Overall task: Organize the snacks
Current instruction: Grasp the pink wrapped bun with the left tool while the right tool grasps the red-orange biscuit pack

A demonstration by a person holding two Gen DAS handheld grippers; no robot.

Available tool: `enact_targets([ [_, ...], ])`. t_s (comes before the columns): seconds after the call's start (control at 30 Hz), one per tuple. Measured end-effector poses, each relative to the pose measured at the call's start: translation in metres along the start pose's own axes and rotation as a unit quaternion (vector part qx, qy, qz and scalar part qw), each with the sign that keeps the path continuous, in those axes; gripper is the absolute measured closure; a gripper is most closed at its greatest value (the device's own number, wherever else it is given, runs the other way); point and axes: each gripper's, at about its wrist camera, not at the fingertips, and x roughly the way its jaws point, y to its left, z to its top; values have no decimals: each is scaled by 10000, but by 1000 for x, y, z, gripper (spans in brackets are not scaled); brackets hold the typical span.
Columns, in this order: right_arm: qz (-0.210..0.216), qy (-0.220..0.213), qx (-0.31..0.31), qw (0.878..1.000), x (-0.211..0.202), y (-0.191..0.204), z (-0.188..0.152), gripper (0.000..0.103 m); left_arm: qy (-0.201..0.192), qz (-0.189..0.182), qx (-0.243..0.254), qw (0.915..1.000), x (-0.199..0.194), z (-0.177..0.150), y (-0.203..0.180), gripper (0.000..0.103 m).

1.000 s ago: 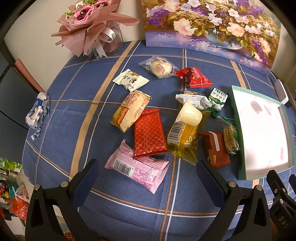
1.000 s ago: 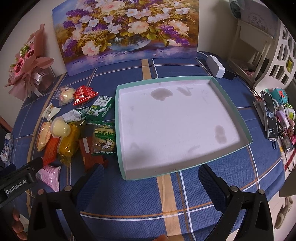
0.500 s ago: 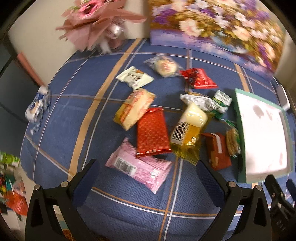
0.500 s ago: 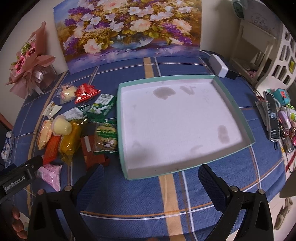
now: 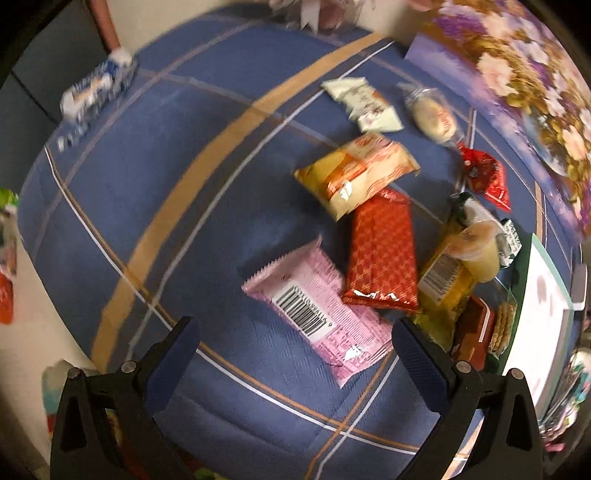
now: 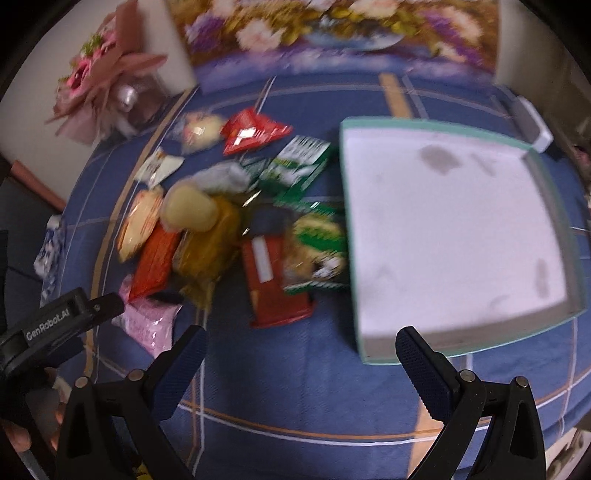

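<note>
Several wrapped snacks lie in a loose pile on the blue plaid tablecloth. A pink packet point(image 5: 317, 306) lies just ahead of my open, empty left gripper point(image 5: 295, 343). Beyond it lie a red packet point(image 5: 382, 254), an orange-yellow packet point(image 5: 356, 170) and a yellow jelly cup point(image 5: 476, 251). My right gripper point(image 6: 301, 350) is open and empty, above bare cloth in front of a dark red packet point(image 6: 275, 280) and a green biscuit packet point(image 6: 317, 251). The teal tray point(image 6: 554, 195) with a white, stained floor holds nothing and sits right of the pile.
A flower painting point(image 6: 332, 33) leans at the table's back edge. A pink bouquet point(image 6: 107, 85) stands at the back left. A blue-white tissue pack point(image 5: 98, 86) lies at the far left edge. A white box point(image 6: 532, 123) sits behind the tray. The table's near edge is close.
Both grippers have swung left and come closer to the snacks. The left view now centres on the pink packet; the right view has shifted from the tray toward the pile. No snack has moved.
</note>
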Motion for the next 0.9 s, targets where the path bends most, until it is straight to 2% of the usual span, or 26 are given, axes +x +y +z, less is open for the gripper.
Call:
enact_targets([
  [0.3,52,409,-4,9991,23,4,5,0,270,24,-52,9996,21,0,-9,0],
  [0.37,98,388,0,9992,24,4,7,1,324,18,-38,9995,26,2,-12,2],
  [0.4,118,367,-5,9993,23,5,9,1,343,9,-27,9994,29,4,-13,7],
  [0.43,142,360,-6,9992,22,5,10,3,363,-7,-12,9993,32,5,-14,10],
  [0.5,235,318,-27,9992,22,8,13,7,413,-38,6,9991,41,6,-11,11],
  [0.57,349,337,-76,9988,23,11,15,16,422,-39,6,9991,44,8,-13,11],
  [0.67,378,418,-175,9983,29,16,17,27,453,-136,34,9989,50,12,-20,24],
  [0.77,381,499,-227,9978,34,19,18,37,482,-157,39,9987,56,12,-24,27],
  [0.9,287,476,-240,9982,40,21,26,38,494,-70,87,9987,63,14,-28,34],
])
